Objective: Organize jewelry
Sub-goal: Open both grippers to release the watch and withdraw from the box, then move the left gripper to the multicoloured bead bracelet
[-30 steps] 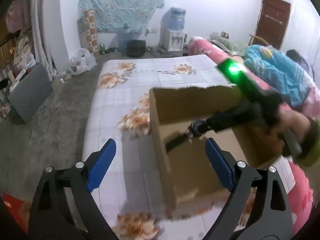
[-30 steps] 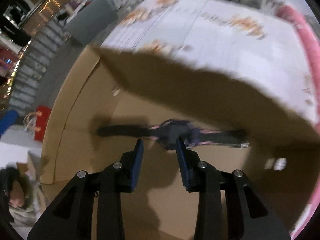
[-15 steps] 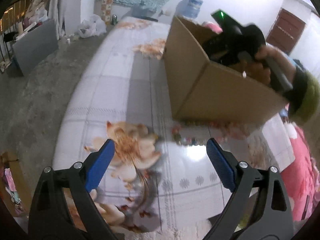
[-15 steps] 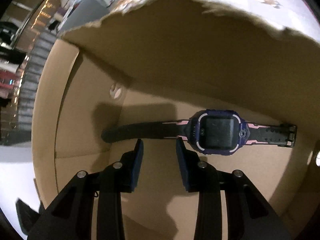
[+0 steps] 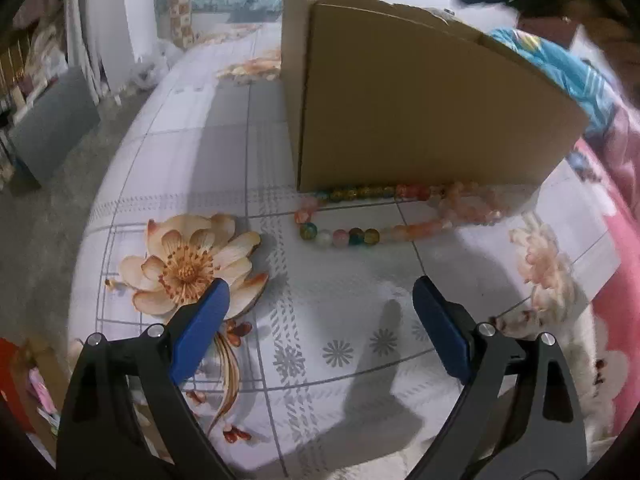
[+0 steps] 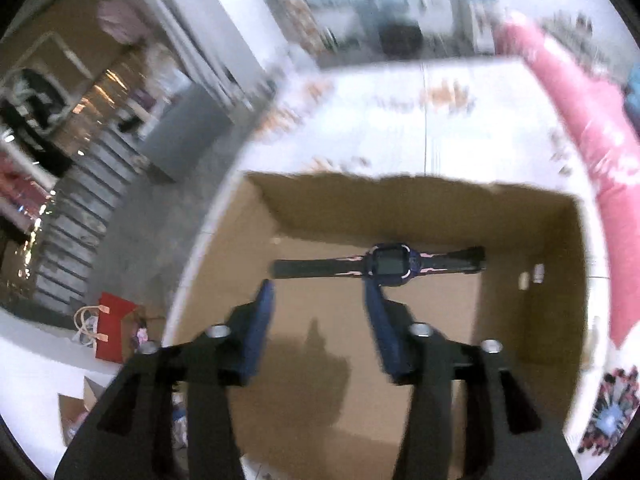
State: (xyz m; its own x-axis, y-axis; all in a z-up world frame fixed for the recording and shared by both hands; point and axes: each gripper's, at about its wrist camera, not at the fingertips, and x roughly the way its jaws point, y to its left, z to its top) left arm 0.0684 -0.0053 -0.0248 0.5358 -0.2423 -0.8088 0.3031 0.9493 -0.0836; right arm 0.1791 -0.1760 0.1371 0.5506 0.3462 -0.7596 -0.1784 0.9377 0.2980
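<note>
A cardboard box [image 5: 420, 92] stands on the flowered bed cover. Against its near wall lies a multicoloured bead necklace [image 5: 384, 216]. My left gripper [image 5: 320, 300] hovers open just in front of the necklace, nothing between its blue pads. In the right wrist view the box [image 6: 440, 208] is seen from above, with a dark blue and pink watch [image 6: 390, 266] lying flat on its floor. My right gripper [image 6: 320, 288] hangs above the box, its jaws opening and empty, the watch lying apart beyond the fingertips.
The bed cover [image 5: 224, 152] ends at a grey floor on the left. A pink blanket [image 5: 616, 264] and a blue patterned cloth [image 5: 560, 64] lie to the right. A red paper bag [image 6: 114, 322] stands on the floor beside the bed.
My right gripper let go of the watch, rose out of the box and widened its jaws. My left gripper came down toward the bed cover, and the bead necklace came into view.
</note>
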